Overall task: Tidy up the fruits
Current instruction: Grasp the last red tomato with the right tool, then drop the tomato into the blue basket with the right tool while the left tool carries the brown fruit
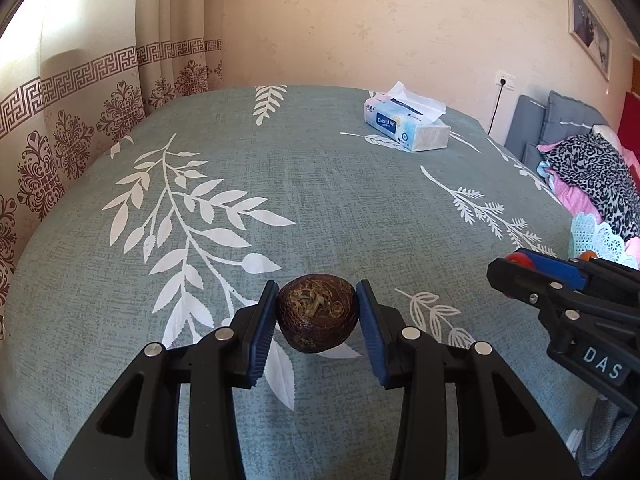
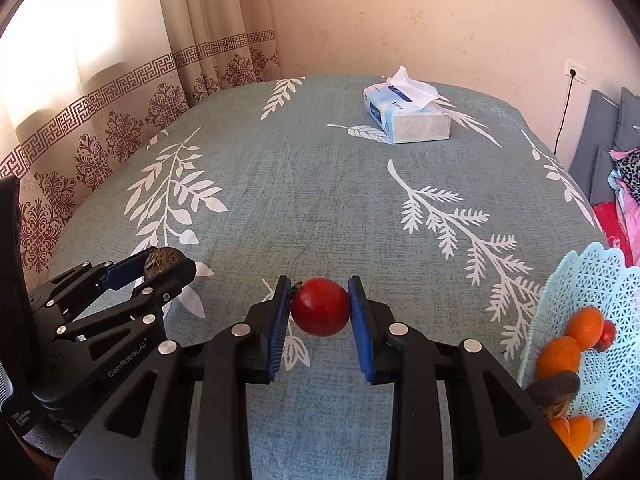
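Between my left gripper's (image 1: 317,316) blue pads sits a dark brown fruit (image 1: 317,312), round and rough-skinned, pinched on both sides and lifted above the tablecloth (image 1: 320,184); I can't say what kind of fruit it is from this view. My right gripper (image 2: 320,308) is closed on a red tomato (image 2: 320,306), its stem end turned toward the left pad, also held off the cloth. From the right wrist I see the left gripper low at the left with the brown fruit (image 2: 162,261) showing at its tips. At the near right edge of the table stands a pale blue lace-pattern basket (image 2: 592,280). Inside it lie oranges (image 2: 586,326), a small red fruit (image 2: 607,335) just right of them, and another dark brown one (image 2: 554,390) nearer me. Far across the table, toward the right, a tissue pack (image 1: 406,126) rests on the cloth, well apart from both grippers.
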Demonstrator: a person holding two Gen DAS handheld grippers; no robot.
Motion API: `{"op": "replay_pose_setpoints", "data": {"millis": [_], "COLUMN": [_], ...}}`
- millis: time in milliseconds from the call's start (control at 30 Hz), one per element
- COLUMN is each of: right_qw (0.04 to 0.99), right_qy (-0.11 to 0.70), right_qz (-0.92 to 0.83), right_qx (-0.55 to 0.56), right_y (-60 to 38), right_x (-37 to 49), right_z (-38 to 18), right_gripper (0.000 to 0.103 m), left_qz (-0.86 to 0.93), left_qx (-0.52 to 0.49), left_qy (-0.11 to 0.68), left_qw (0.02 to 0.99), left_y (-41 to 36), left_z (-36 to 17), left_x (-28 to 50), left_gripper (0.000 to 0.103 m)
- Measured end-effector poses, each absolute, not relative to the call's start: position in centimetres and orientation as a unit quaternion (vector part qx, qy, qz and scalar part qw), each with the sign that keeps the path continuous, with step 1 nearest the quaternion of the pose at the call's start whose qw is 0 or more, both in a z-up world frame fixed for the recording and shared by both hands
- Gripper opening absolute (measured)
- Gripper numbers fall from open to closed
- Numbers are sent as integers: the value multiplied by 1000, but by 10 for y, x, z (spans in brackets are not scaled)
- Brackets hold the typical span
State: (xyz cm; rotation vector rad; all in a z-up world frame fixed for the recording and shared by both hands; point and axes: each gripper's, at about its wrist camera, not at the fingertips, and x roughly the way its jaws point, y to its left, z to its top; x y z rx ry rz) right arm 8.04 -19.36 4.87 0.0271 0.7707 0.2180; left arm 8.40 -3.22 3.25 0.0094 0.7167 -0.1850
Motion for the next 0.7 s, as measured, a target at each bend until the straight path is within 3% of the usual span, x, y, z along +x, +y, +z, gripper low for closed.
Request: {"op": "replay_pose_setpoints", "data": {"millis": [700], "right_qw": [941], "right_qy": [328], "right_qz": [48], "right_qx": [65], "right_y": [-256], "right_x": [18], "right_z": [80], "right_gripper": [30], "left_qz": [-137], "left_qx": [38], "left_qy": [342], "left_qw": [929], "left_y": [-65], "left_z": [35], "left_x": [51], "left_gripper": [40]}}
